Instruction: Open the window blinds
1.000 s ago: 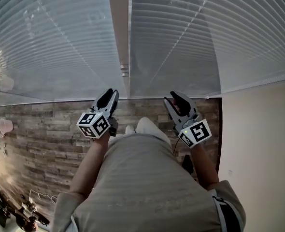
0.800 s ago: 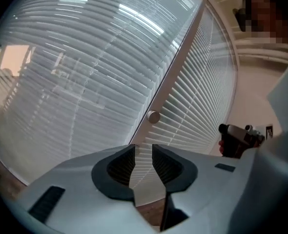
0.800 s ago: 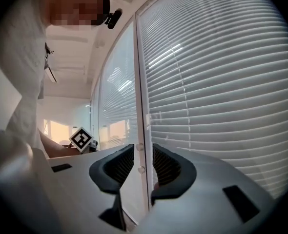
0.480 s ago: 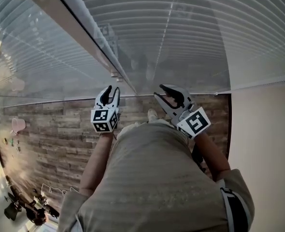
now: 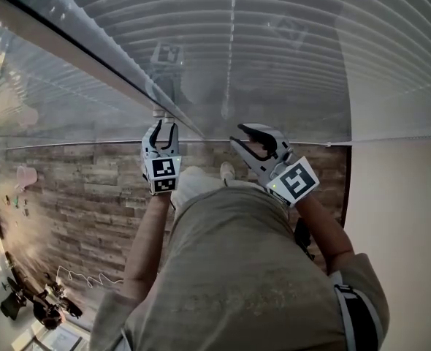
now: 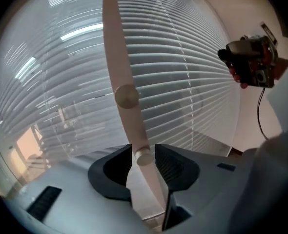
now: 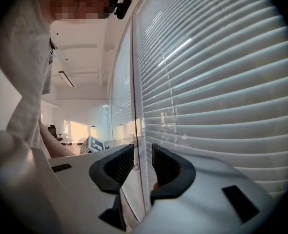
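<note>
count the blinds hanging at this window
2. The left blind hangs left of the slanting frame post; the right blind covers the glass right of it. More may hang beyond the picture's edges.

Right gripper [image 7: 143, 162], jaws apart, close before pale window blinds [image 7: 217, 82].

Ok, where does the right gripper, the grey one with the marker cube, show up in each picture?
Head view: the grey right gripper with its black-and-white marker cube sits right of centre, pointing at the white slatted blind.
Left gripper view: that gripper is at the upper right edge, a dark block with red parts.
Right gripper view: its own dark jaws, bottom centre, stand apart.
Shared landmark: that blind, behind it in all three.
</note>
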